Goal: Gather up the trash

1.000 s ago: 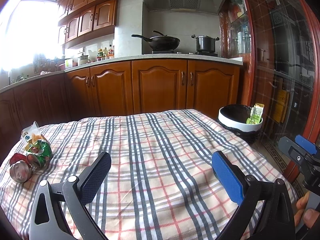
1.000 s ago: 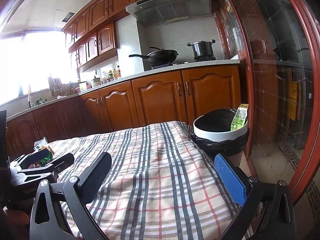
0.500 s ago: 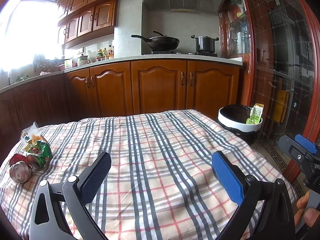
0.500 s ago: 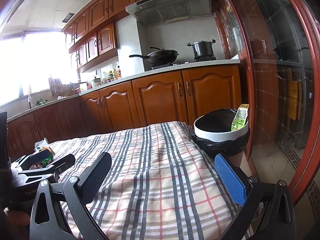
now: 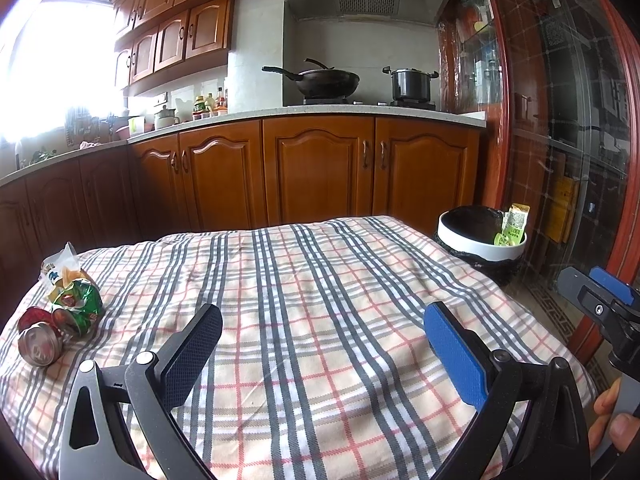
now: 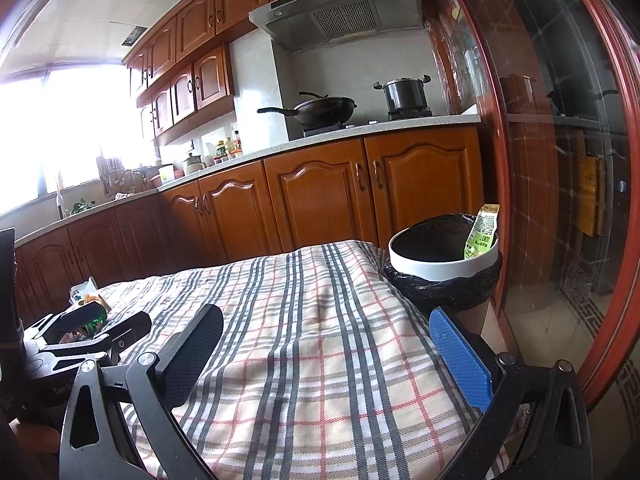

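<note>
A crushed red can (image 5: 39,343), a crumpled green wrapper (image 5: 78,307) and a white snack bag (image 5: 60,268) lie together at the left edge of the checked tablecloth (image 5: 320,300). A white-rimmed trash bin (image 5: 480,240) with a black liner stands beyond the table's far right corner, with a green-yellow packet (image 5: 512,226) leaning inside it. My left gripper (image 5: 322,344) is open and empty over the near cloth. My right gripper (image 6: 326,350) is open and empty near the table's right edge. The bin (image 6: 442,264) and its packet (image 6: 482,232) also show in the right wrist view.
Wooden kitchen cabinets (image 5: 320,168) run behind the table, with a wok (image 5: 324,80) and a pot (image 5: 410,82) on the stove. A red-framed glass door (image 6: 560,200) stands at the right. The left gripper's body (image 6: 80,340) partly hides the trash in the right wrist view.
Both grippers have stayed open and nearly still. The views have shifted only very slightly.
</note>
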A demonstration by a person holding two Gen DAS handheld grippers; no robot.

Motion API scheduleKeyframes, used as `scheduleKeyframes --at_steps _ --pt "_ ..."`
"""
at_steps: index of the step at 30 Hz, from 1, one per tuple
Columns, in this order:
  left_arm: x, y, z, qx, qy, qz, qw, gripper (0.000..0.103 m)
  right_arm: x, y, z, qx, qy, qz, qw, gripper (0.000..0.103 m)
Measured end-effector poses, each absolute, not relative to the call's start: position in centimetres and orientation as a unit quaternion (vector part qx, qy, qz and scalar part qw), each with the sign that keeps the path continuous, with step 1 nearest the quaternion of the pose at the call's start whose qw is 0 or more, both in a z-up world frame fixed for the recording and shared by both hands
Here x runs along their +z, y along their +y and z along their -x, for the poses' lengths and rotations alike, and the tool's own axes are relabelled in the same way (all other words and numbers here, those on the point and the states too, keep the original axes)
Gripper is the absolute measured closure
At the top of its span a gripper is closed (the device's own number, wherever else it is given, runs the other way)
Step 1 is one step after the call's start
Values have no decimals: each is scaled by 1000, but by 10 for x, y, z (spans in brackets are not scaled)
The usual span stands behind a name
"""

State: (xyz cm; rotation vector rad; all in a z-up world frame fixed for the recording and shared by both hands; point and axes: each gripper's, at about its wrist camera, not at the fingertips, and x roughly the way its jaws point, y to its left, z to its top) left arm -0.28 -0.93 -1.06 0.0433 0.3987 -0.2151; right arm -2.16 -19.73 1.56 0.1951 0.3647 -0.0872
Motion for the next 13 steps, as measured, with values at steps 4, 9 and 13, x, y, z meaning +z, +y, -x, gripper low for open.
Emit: scheduleKeyframes --at_steps 4,9,13 --pt "-12 -7 -2 -110 202 -21 973 2 14 -197 18 -44 185 -100 977 0" --pt "-12 -5 -7 -113 205 -22 972 2 11 -200 13 -45 192 -102 975 0" --pt "-15 -6 -13 -114 213 -22 970 1 9 -205 9 -47 195 -107 974 0"
